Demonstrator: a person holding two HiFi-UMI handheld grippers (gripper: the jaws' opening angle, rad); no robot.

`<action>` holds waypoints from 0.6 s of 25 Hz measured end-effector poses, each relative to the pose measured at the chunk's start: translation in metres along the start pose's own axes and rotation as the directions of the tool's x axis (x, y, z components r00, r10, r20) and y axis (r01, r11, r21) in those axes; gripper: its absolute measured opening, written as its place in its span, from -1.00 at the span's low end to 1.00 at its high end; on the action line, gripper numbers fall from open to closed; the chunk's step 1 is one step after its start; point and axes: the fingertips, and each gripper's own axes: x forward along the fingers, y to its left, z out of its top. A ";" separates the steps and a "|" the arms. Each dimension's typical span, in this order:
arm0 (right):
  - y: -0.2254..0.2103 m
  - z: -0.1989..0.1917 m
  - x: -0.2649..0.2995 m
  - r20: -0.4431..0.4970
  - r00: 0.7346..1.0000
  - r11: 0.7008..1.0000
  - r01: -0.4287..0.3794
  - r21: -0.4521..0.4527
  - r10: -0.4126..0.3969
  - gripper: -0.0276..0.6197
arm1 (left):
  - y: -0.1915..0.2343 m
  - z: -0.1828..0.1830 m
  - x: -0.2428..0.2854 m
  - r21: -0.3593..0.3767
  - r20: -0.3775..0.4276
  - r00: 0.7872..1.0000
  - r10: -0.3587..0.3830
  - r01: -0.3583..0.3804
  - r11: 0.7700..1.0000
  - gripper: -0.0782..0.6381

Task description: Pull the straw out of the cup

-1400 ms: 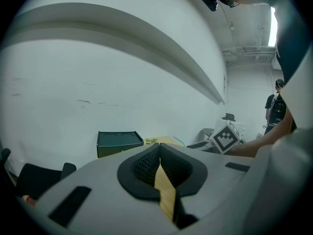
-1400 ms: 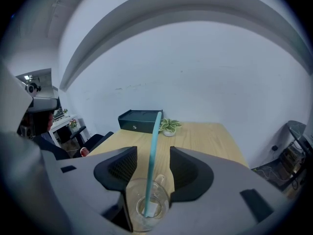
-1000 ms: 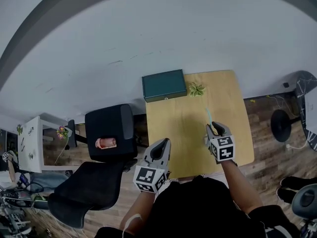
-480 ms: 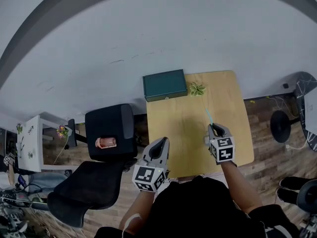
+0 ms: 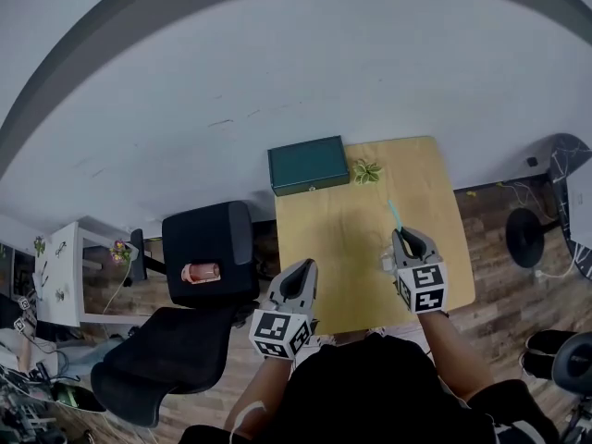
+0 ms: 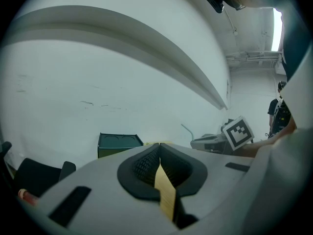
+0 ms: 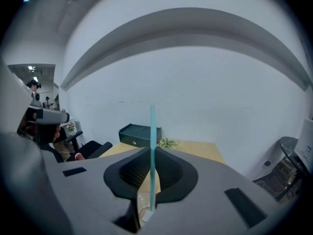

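Note:
A thin teal straw (image 5: 393,213) stands nearly upright between the pads of my right gripper (image 5: 405,237), which is shut on it. In the right gripper view the straw (image 7: 152,146) runs up from the closed jaws of the right gripper (image 7: 150,152), and its lower end hangs over a clear cup (image 7: 141,213) just below them. From the head view the cup (image 5: 387,265) is a pale spot beside that gripper on the wooden table (image 5: 342,229). My left gripper (image 5: 302,268) hovers at the table's near left edge, shut with nothing in it (image 6: 159,146).
A dark green box (image 5: 308,164) sits at the table's back left, with a small green plant (image 5: 367,170) next to it. Two black chairs (image 5: 208,248) stand left of the table, one carrying a pink object (image 5: 200,272). A white wall lies beyond.
My right gripper has closed on the straw and risen with it, so the straw now sits higher above the cup. The left gripper has stayed in place.

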 end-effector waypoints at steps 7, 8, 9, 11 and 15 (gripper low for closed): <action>0.011 0.061 -0.029 0.143 0.989 0.999 -0.030 0.021 0.027 -0.77 | -0.008 0.013 -0.003 0.005 0.017 1.000 -0.024 0.024 1.000 -0.73; 0.012 0.068 -0.034 0.162 0.986 0.999 -0.034 0.021 0.030 -0.77 | -0.009 0.015 -0.005 0.004 0.023 0.999 -0.024 0.024 1.000 -0.73; 0.014 0.076 -0.039 0.181 0.983 0.999 -0.037 0.018 0.033 -0.77 | -0.009 0.018 -0.006 0.004 0.029 0.999 -0.023 0.023 1.000 -0.73; 0.016 0.089 -0.049 0.221 0.975 0.999 -0.039 0.003 0.037 -0.77 | -0.009 0.022 -0.007 0.010 0.038 0.999 -0.023 0.022 1.000 -0.73; 0.023 0.112 -0.066 0.289 0.956 0.999 -0.040 -0.025 0.046 -0.78 | -0.006 0.025 -0.006 0.027 0.040 0.999 -0.018 0.017 0.999 -0.73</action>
